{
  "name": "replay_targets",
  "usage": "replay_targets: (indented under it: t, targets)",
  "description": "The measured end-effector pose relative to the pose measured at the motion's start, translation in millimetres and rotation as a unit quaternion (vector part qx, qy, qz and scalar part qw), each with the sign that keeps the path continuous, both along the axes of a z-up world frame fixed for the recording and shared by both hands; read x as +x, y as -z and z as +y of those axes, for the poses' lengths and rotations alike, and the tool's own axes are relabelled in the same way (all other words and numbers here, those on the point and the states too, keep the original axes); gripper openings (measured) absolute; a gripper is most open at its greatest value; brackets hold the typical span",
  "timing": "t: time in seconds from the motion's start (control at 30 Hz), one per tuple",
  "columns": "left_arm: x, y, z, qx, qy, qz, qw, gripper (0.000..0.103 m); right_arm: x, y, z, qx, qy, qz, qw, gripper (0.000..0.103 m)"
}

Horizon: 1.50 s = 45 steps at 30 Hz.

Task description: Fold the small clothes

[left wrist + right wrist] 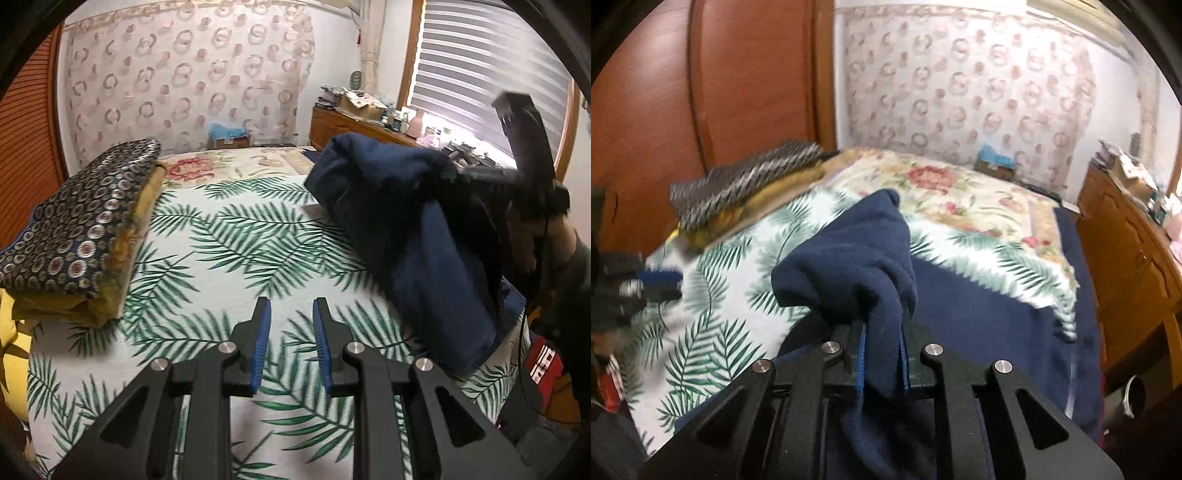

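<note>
Navy fleece fills the middle of the right wrist view: a dark blue garment [849, 258] is bunched up and pinched between the jaws of the right gripper [882, 354], whose blue pads are clenched on a fold of the cloth. From that grip the fabric rises in a soft peak towards 12 o'clock and hangs down over the gripper body towards 6 o'clock. More of the same blue cloth lies spread on the bed [713, 332] at about 3 o'clock of the grip, over the palm-leaf sheet.

In the left wrist view the same garment [406, 221] sits at 2 o'clock, lifted off the bed [229, 243] at its upper end by the right gripper [476, 177], which is blurred there; a hand [528, 236] shows just below it. The garment's lower end rests on the leaf-print sheet near the bed's edge.

The left gripper [291, 347] is at 6 o'clock in its own view, above bare sheet, its jaws parted by a narrow gap with nothing between them. It touches no cloth.

A folded stack [77, 236] with a dark ring-patterned cloth on top of yellow fabric lies at 9 o'clock on the bed, well apart from the blue garment. A wooden dresser [347, 129] crowded with small items stands at 1 o'clock below a window blind [491, 74].
</note>
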State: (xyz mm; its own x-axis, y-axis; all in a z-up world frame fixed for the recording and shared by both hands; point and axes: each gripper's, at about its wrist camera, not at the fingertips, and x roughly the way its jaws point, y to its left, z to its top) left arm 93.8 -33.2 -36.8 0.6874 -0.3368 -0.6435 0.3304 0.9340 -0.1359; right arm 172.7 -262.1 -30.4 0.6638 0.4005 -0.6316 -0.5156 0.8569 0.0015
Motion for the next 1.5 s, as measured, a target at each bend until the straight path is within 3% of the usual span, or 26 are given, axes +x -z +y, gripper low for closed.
replay_targets:
  t: [0.1,0.23,0.3,0.4,0.57,0.6,0.73,0.77,1.17,1.2,1.23,1.33,1.5]
  targets:
    - [-1,-1,-10,0.003,0.012,0.0,0.9999,0.021,13,-11,-32,0.019,0.029,0.016,0.999,0.011]
    - [-1,0,-19,0.006,0.024,0.0,0.9997,0.021,32,-1,-67,0.022,0.086,0.041,0.995,0.013]
    - [0,1,-22,0.007,0.027,0.002,0.9996,0.021,35,5,-78,0.004,0.118,0.03,0.992,0.013]
    - [1,2,-28,0.008,0.032,0.004,0.9994,0.021,42,9,-97,0.023,0.149,0.042,0.988,0.013]
    - [-1,5,-36,0.008,0.041,0.005,0.9991,0.021,46,3,-115,-0.004,0.212,0.012,0.977,0.018]
    - [-2,5,-39,0.007,0.044,0.006,0.999,0.021,44,1,-118,0.002,0.211,0.015,0.977,0.02]
    - [-5,8,-50,0.007,0.054,0.007,0.9985,0.021,25,-2,-116,0.01,0.18,0.017,0.983,0.055]
    - [-7,8,-52,0.004,0.057,0.007,0.9983,0.021,18,0,-115,0.009,0.174,0.017,0.985,0.057]
    - [-14,13,-79,0.003,0.086,0.015,0.9962,0.021,-89,62,-104,0.009,0.134,0.087,0.987,0.057]
    - [-14,14,-81,0.004,0.088,0.016,0.996,0.021,-91,65,-103,0.011,0.132,0.09,0.987,0.057]
    - [-14,14,-83,0.005,0.09,0.016,0.9958,0.021,-93,68,-101,0.012,0.13,0.092,0.987,0.048]
    - [-16,14,-88,0.011,0.095,0.016,0.9953,0.021,-96,72,-96,-0.001,0.126,0.079,0.989,0.008]
    - [-16,10,-90,0.011,0.097,0.013,0.9951,0.021,-111,39,-117,0.021,0.121,0.043,0.991,0.004]
